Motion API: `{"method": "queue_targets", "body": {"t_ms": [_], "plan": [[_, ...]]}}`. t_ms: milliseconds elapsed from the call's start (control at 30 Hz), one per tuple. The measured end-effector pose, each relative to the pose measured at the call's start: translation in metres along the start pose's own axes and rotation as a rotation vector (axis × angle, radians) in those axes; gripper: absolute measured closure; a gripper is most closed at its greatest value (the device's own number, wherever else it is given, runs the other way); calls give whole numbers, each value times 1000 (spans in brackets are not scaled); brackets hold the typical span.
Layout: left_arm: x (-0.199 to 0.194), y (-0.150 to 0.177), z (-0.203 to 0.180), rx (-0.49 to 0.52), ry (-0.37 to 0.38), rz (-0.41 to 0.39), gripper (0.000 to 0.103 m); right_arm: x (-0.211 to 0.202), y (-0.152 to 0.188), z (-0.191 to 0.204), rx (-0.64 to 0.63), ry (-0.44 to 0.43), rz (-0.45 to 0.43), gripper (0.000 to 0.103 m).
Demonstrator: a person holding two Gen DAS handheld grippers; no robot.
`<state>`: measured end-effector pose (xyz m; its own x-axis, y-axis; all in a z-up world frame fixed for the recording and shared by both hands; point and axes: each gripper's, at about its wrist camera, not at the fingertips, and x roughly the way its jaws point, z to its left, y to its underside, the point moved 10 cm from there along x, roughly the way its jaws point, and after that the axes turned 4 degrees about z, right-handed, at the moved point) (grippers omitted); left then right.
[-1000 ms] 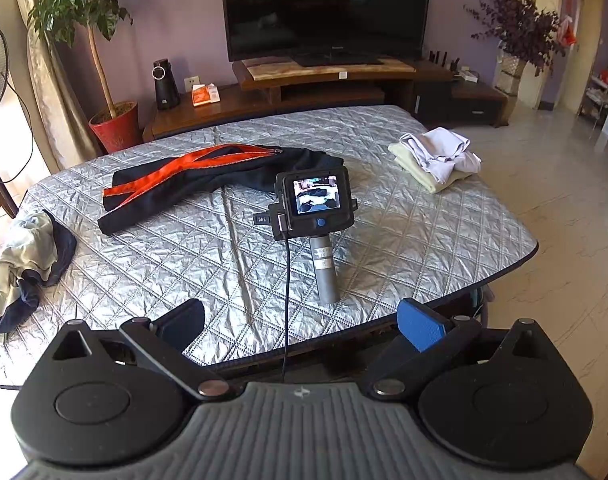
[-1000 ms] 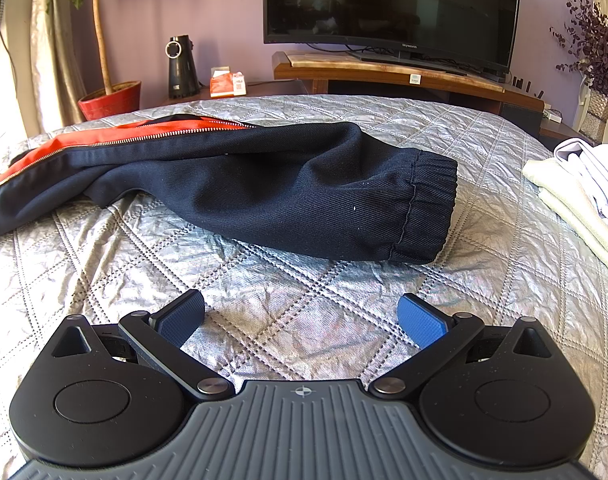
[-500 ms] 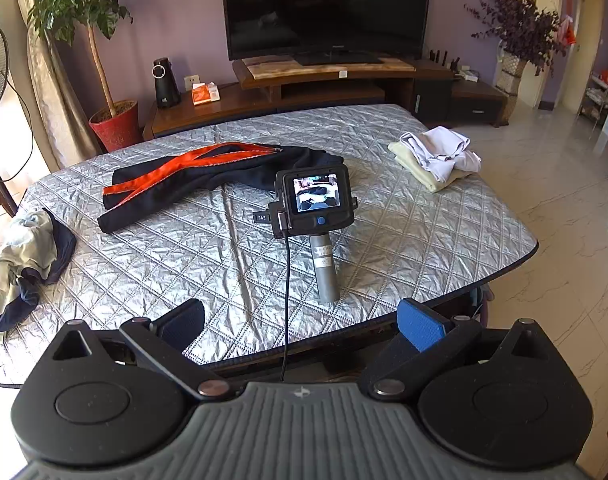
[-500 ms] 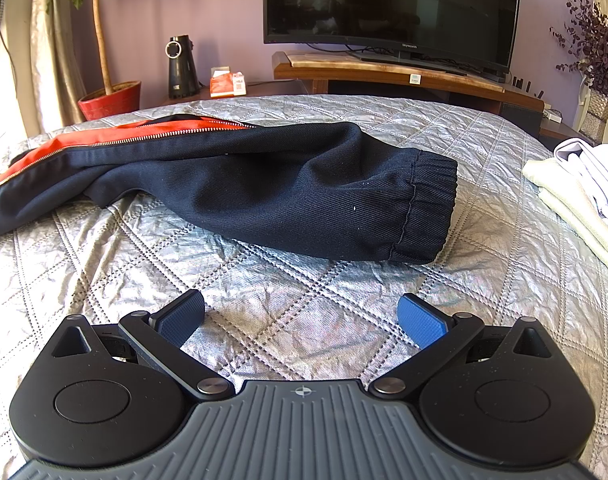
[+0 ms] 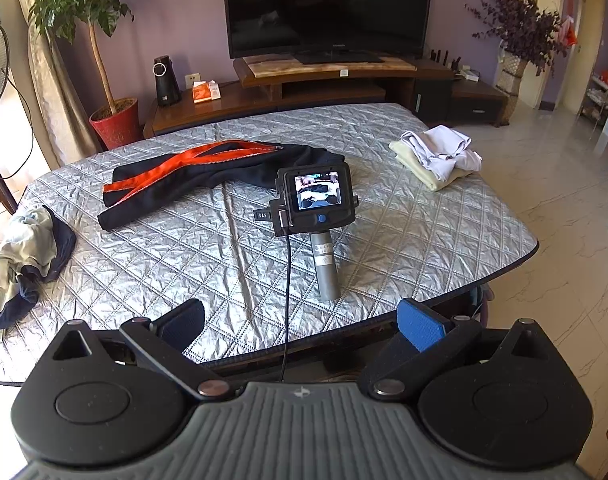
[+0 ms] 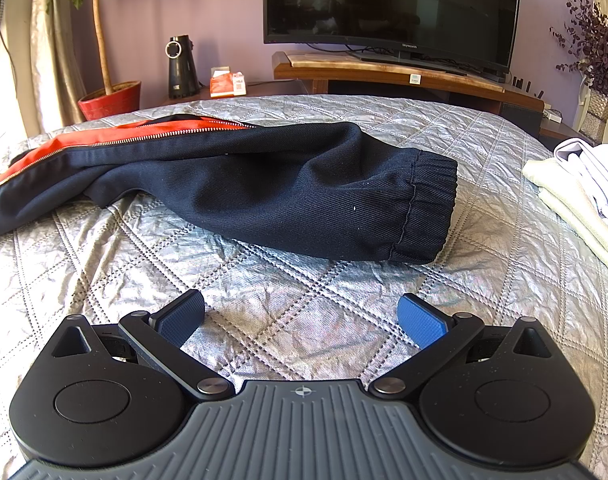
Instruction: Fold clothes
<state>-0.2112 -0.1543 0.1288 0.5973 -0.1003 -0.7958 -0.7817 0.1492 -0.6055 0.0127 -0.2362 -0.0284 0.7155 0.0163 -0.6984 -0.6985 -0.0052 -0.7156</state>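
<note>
Through the left wrist camera, your left gripper hangs back from the near edge of the table, its two blue-padded fingers spread wide apart with nothing between them. Straight ahead of those fingers the right gripper rests on the silver quilted cover, handle toward you, its small screen lit and a black cable running from it back over the table edge. Beyond it and a little to the left lies the dark jacket with its orange stripes and open zipper, stretched across the quilting. Far off to the left a crumpled grey and navy garment droops at the table's edge, and ahead to the right sits a small stack of folded pale clothes. A television and a potted tree stand against the far wall. Through the right wrist camera, your right gripper sits low over the quilted cover, its fingers also spread wide and gripping nothing. The jacket lies just ahead of the fingertips, apart from them, one dark sleeve pointing to the right with its ribbed cuff ahead of the right finger. The orange stripe and zipper run away to the far left. The folded pale clothes lie at the right edge of the frame, well clear of the cuff.
</note>
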Motion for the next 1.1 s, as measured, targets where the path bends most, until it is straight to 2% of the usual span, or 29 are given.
{"method": "queue_targets", "body": {"t_ms": [467, 667, 767, 967, 1100], "plan": [[3, 2, 1, -2, 5, 4, 1, 0, 0, 0, 0, 0, 0, 0], [20, 1, 11, -13, 16, 9, 1, 0, 0, 0, 0, 0, 0, 0], [43, -3, 32, -27, -8, 3, 1, 0, 0, 0, 0, 0, 0, 0], [120, -24, 82, 16, -117, -118, 1, 0, 0, 0, 0, 0, 0, 0], [189, -35, 122, 43, -229, -73, 4, 0, 0, 0, 0, 0, 0, 0]]}}
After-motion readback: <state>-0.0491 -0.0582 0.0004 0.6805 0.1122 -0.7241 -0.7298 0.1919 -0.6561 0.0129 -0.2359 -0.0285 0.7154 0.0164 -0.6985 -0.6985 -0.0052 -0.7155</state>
